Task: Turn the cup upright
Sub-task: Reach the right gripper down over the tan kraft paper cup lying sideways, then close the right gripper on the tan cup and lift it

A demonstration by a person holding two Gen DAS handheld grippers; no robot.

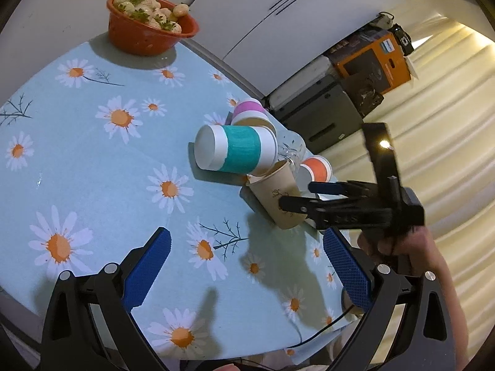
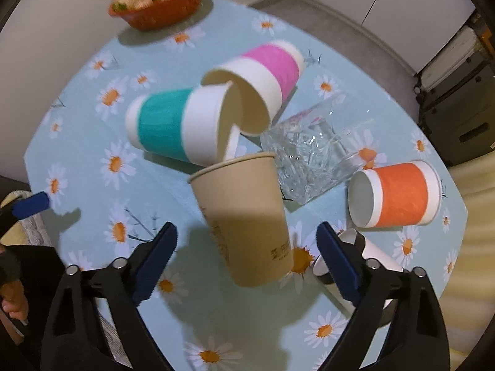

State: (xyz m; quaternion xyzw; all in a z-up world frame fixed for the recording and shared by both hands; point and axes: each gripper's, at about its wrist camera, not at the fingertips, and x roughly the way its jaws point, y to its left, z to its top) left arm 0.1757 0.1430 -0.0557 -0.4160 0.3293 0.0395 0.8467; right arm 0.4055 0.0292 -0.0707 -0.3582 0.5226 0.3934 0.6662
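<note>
A plain beige paper cup (image 2: 244, 219) stands tilted on the daisy tablecloth (image 2: 102, 142), mouth up; it also shows in the left wrist view (image 1: 277, 196). My right gripper (image 2: 247, 244) is open around its lower part, pads apart from it; it appears in the left wrist view (image 1: 294, 194) on either side of the cup. My left gripper (image 1: 247, 266) is open and empty over the cloth, nearer the table's front. A teal-banded cup (image 2: 182, 123) (image 1: 235, 148) and a pink-banded cup (image 2: 260, 80) lie on their sides behind.
A clear glass mug (image 2: 312, 154) and an orange-banded cup (image 2: 396, 194) lie on their sides to the right. Another white cup (image 2: 371, 266) lies near the right edge. A red bowl of food (image 1: 148, 21) stands at the far end. Boxes (image 1: 371, 61) stand on the floor.
</note>
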